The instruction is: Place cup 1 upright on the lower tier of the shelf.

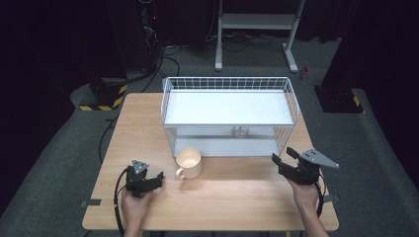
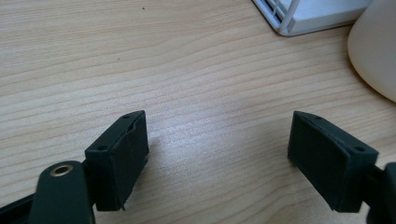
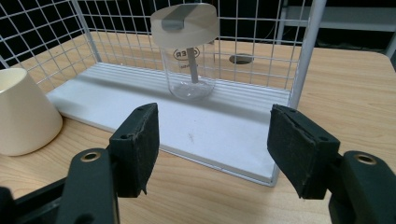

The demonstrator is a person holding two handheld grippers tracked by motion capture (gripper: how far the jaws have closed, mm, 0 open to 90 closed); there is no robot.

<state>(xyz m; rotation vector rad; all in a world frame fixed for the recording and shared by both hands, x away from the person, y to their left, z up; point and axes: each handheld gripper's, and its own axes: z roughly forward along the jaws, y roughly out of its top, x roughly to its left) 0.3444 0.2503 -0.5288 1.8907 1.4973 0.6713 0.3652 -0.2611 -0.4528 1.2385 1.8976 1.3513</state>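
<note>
A cream mug (image 1: 189, 163) stands upright on the wooden table (image 1: 222, 197), its handle toward the person; its side shows as the mug (image 2: 376, 51) and the mug (image 3: 23, 116) in the gripper views. Just behind it is a white two-level wire rack (image 1: 230, 113). On the rack's lower shelf (image 3: 210, 126) stands a clear jar (image 3: 189, 60) with a pale lid, the same jar (image 1: 239, 132) seen from above. My left gripper (image 1: 157, 178) rests low on the table left of the mug, open and empty (image 2: 219, 126). My right gripper (image 1: 284, 155) is open at the rack's front right corner, facing the jar (image 3: 215, 116).
The rack's wire walls (image 3: 299, 70) enclose the lower shelf at the sides and back, and its front corner (image 2: 299, 18) lies close to the mug. Cables trail from both grippers toward the table's near edge. A metal stand (image 1: 257, 29) is on the floor beyond the table.
</note>
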